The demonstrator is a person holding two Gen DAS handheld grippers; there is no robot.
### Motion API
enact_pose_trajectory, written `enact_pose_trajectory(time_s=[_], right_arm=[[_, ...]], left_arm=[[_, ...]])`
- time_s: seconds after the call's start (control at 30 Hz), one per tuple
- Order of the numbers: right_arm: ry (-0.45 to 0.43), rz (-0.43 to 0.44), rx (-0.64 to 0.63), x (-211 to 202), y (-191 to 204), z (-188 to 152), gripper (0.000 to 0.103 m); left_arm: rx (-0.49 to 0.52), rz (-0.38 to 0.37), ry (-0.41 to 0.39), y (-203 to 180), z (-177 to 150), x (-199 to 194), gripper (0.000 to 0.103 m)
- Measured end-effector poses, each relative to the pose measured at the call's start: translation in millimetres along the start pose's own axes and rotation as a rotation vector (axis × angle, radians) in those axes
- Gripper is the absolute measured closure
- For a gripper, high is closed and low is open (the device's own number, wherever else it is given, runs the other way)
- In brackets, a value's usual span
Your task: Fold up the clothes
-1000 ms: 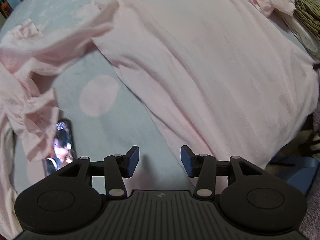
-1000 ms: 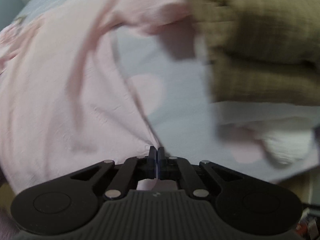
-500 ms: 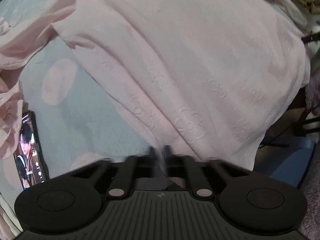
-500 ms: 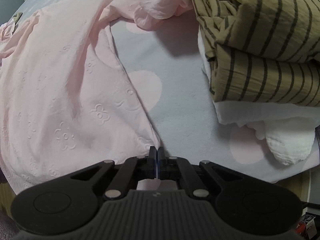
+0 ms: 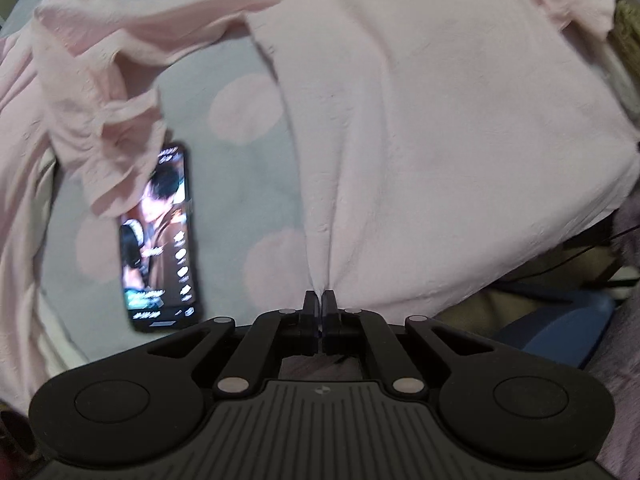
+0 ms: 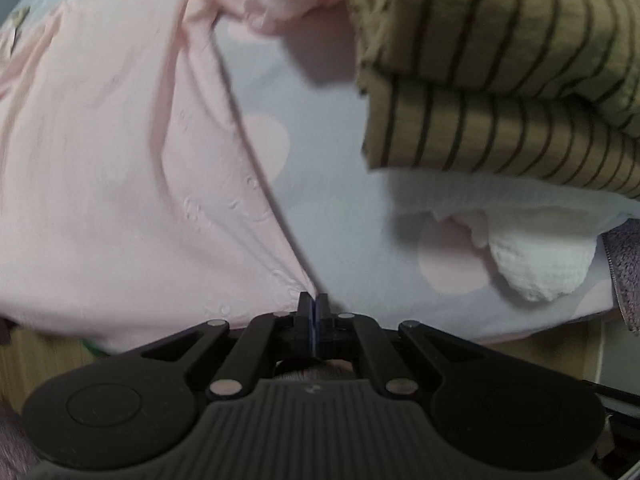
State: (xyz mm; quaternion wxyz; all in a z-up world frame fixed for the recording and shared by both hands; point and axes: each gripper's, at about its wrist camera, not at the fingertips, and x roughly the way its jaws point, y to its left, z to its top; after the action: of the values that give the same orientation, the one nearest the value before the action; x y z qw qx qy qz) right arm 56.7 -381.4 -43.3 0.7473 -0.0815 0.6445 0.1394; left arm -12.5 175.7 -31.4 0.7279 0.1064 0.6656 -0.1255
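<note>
A pale pink embossed garment (image 5: 440, 128) lies spread on a grey bedsheet with pink dots (image 5: 256, 184). In the left wrist view my left gripper (image 5: 319, 300) is shut on the garment's near hem, and the cloth puckers into the closed fingertips. One ruffled sleeve (image 5: 108, 128) trails to the left. The right wrist view has the same pink garment (image 6: 120, 160) filling the left half. There my right gripper (image 6: 313, 303) is shut on its near right hem corner, at the bed's edge.
A lit phone (image 5: 160, 240) lies on the sheet left of the left gripper, partly under the sleeve cuff. A folded olive striped garment (image 6: 500, 72) sits on a white folded cloth (image 6: 528, 264) at the right. The bed edge is close below both grippers.
My left gripper was open above the sheet, then moved onto the hem and shut on it. The right gripper stayed shut on its corner, and both views shifted as the cloth was pulled.
</note>
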Motion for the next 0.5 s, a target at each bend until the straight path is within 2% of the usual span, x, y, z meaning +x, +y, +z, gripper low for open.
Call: enact_pose_trajectory(time_s=[0.1, 0.23, 0.3, 0.37, 0.4, 0.43, 0.5], right_arm=[[0.049, -0.012, -0.017, 4, 1, -2, 0.102], [0.085, -0.004, -0.020, 8, 3, -2, 0.100], [0.067, 0.007, 0.000, 1, 1, -2, 0.095], [0.040, 0.011, 0.023, -5, -2, -2, 0.084], [0.028, 0.013, 0.035, -9, -4, -1, 0.078], [0.014, 0.017, 0.044, -12, -4, -1, 0.078], [-0.011, 0.033, 0.056, -19, -4, 0, 0.077]], left_arm=[[0.039, 0.018, 0.066, -4, 1, 12, 0.103], [0.035, 0.020, 0.099, -3, 10, 24, 0.103], [0.007, 0.005, 0.079, 2, 14, 20, 0.102], [-0.019, -0.008, 0.052, 9, 17, 12, 0.093], [-0.034, -0.012, 0.030, 13, 19, 6, 0.085], [-0.052, -0.015, 0.005, 18, 22, 0, 0.079], [-0.078, -0.017, -0.035, 27, 28, -11, 0.074]])
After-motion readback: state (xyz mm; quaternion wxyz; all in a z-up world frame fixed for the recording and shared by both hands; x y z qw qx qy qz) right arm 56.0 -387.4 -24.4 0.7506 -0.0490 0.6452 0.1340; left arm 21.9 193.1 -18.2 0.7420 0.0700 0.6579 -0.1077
